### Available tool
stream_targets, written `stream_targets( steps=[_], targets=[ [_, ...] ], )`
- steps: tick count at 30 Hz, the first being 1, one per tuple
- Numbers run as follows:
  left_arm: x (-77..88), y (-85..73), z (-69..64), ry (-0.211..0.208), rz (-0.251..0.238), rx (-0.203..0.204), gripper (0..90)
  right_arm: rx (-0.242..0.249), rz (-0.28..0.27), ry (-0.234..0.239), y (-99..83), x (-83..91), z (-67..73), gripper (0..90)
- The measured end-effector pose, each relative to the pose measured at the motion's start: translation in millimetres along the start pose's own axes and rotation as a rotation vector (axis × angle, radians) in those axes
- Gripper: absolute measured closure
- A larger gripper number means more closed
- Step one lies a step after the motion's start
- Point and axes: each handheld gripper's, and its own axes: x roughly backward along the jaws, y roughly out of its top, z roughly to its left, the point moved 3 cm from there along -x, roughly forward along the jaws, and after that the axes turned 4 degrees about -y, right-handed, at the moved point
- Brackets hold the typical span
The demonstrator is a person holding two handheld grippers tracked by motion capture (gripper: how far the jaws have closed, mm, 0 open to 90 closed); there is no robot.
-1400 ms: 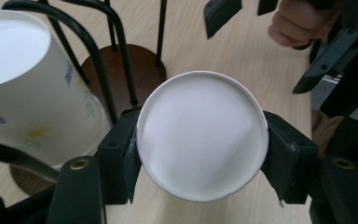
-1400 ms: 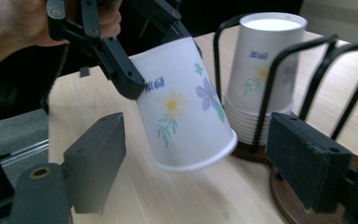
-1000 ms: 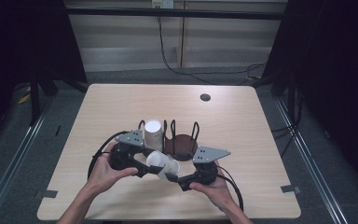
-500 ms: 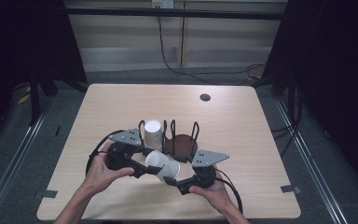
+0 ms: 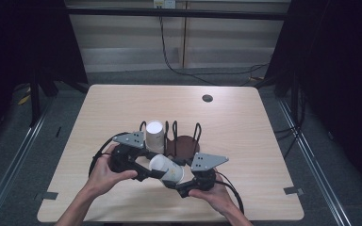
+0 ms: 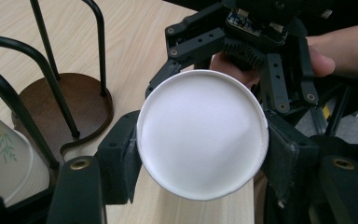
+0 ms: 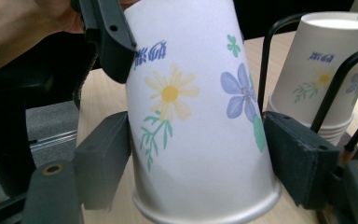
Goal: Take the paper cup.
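Observation:
A white paper cup (image 5: 166, 168) with a flower print lies tilted between both grippers, just above the table. My left gripper (image 5: 156, 170) is shut on its base end; in the left gripper view the cup's white bottom (image 6: 200, 140) faces me between the pads. My right gripper (image 7: 198, 163) has just been closing around the rim end of the cup (image 7: 191, 116), and both pads now touch its wall. A stack of the same cups (image 5: 154, 136) stands upside down in a black wire holder with a brown base (image 5: 185, 146).
The holder's wire hoops (image 6: 51, 79) rise close to the left of the held cup. A small dark disc (image 5: 207, 98) is set into the table at the far right. Bare wooden table (image 5: 245, 127) lies to the right and beyond. Cables trail from both grippers.
The right gripper's jaws have drawn in onto the cup. Both hands and the cup stay where they were.

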Motion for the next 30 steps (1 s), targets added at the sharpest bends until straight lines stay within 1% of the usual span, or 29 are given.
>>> stream_targets(
  steps=[3, 4, 6, 11, 15, 19, 22, 25, 26, 29, 30],
  targets=[
    [-0.1, -1.9, 2.2, -0.01, -0.01, 0.01, 36.7, -0.002, 0.005, 0.0, -0.3, -0.1, -0.4, 25.8],
    [0.3, -2.6, 2.9, -0.016, -0.012, 0.02, 36.7, -0.003, 0.009, 0.002, -0.5, -0.2, -0.5, 26.3],
    [1.1, -3.2, 4.1, -0.029, -0.024, 0.028, 36.6, 0.001, 0.02, 0.013, -1.0, -0.6, 0.7, 28.6],
    [0.6, -3.4, 3.5, -0.03, -0.018, 0.029, 36.4, -0.001, 0.039, 0.025, -1.2, -1.0, 1.7, 31.0],
    [-0.2, -3.6, 3.7, -0.034, -0.024, 0.037, 36.0, -0.002, 0.042, 0.026, -1.0, -0.2, 1.4, 31.5],
    [-0.6, -5.0, 4.3, -0.03, -0.019, 0.041, 35.2, -0.005, 0.048, 0.031, -0.5, 0.4, 1.1, 31.9],
    [-1.6, -5.6, 4.1, -0.023, -0.012, 0.032, 30.1, -0.005, 0.053, 0.03, 0.7, 1.4, 0.8, 32.0],
    [-1.3, -5.5, 4.2, -0.018, -0.013, 0.036, 24.9, -0.004, 0.054, 0.032, 1.2, 1.6, 0.8, 32.1],
    [-0.4, -5.5, 4.3, -0.01, -0.015, 0.033, 23.4, -0.004, 0.056, 0.031, 1.6, 2.0, 0.3, 32.1],
    [0.8, -5.6, 3.6, -0.006, -0.019, 0.035, 22.5, -0.008, 0.059, 0.027, 1.8, 3.1, -0.4, 32.1],
    [1.6, -5.6, 3.5, -0.003, -0.014, 0.03, 22.3, -0.01, 0.058, 0.027, 2.0, 3.5, -0.7, 32.1]
  ],
)
